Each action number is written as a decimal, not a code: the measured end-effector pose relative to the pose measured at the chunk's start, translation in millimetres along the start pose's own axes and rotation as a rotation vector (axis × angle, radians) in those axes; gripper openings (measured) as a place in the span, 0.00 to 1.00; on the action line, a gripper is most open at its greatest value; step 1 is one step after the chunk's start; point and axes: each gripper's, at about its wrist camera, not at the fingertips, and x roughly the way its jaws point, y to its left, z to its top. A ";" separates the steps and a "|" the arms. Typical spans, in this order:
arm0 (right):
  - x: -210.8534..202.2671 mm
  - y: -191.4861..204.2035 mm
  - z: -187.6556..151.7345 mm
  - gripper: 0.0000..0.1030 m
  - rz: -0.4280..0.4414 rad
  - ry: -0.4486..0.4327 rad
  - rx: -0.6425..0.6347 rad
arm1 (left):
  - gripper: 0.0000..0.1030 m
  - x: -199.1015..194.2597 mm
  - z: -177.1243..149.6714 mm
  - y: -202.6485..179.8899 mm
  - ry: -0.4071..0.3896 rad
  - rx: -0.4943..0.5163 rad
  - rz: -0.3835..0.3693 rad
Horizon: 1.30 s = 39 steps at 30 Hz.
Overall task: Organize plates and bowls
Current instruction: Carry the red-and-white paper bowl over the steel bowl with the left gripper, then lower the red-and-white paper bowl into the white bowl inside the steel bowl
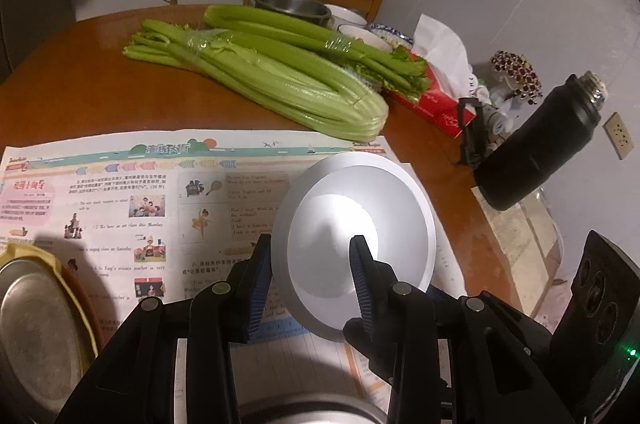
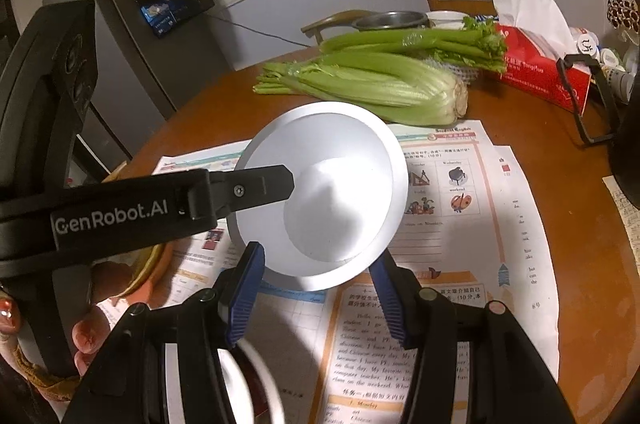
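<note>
A white plate (image 1: 354, 248) is held tilted above the newspaper (image 1: 120, 207) on the surface (image 1: 80, 83); its rim is pinched by the left tool (image 1: 312, 276), one pad inside and one behind; the right tool (image 2: 316, 288) is seen close beneath the plate's lower edge, its jaws drawn near together, but a grip on anything cannot be told; a metal dish (image 1: 36, 324) lies at the near left, and a steel bowl (image 1: 292, 5) with white bowls (image 1: 352, 19) sits far behind the celery (image 1: 260, 71); the sorting is judged barely begun, most pieces yet ungathered.
</note>
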 end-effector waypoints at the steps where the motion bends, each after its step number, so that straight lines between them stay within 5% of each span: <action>1: -3.4 1.8 0.1 0.53 0.000 -0.004 -0.004 | 0.38 -2.5 -1.0 -0.5 -0.004 0.001 0.001; 16: -53.9 44.3 -16.7 0.53 0.007 -0.064 -0.076 | 0.38 -67.2 -32.7 -4.2 -0.083 0.021 0.013; 39: -76.4 87.9 -72.2 0.53 0.009 0.013 -0.172 | 0.38 -104.1 -105.2 12.2 -0.098 -0.017 0.027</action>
